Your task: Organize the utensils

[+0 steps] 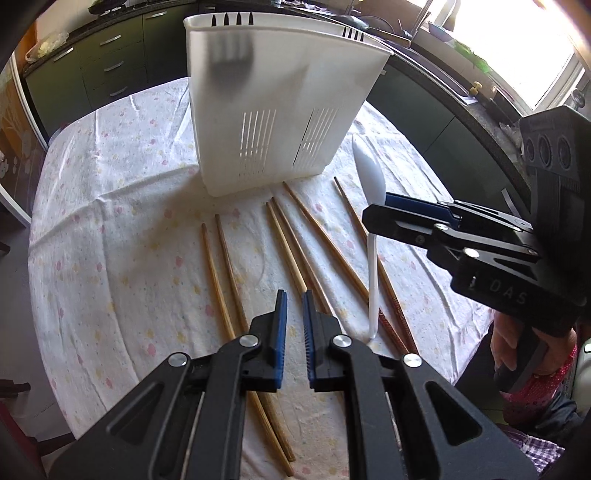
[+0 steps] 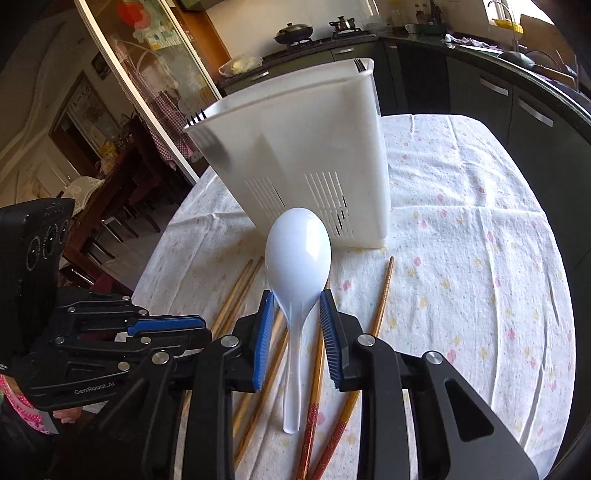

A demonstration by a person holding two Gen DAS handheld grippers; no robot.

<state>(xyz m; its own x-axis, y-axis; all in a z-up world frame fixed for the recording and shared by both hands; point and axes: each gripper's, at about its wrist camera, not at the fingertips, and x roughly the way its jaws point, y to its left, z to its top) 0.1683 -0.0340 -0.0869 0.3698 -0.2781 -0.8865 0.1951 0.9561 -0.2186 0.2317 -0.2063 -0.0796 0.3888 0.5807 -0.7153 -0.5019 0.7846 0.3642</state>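
Observation:
A white plastic spoon (image 2: 297,258) stands tilted, bowl up, with its handle tip on the cloth. My right gripper (image 2: 296,299) is shut on the spoon at the neck below the bowl; both also show in the left wrist view, the spoon (image 1: 365,173) in the right gripper (image 1: 380,210). Several wooden chopsticks (image 1: 225,273) lie on the cloth, also under the spoon in the right wrist view (image 2: 382,299). A white slotted utensil holder (image 1: 273,99) stands behind them, with dark fork tines (image 1: 231,19) showing at its rim. My left gripper (image 1: 293,299) is empty above the chopsticks, jaws a narrow gap apart.
The round table (image 1: 110,206) has a white flowered cloth. Dark kitchen cabinets (image 1: 92,62) and a counter run behind it. A dining chair (image 2: 110,206) stands off the table's left in the right wrist view. The holder also shows there (image 2: 295,155).

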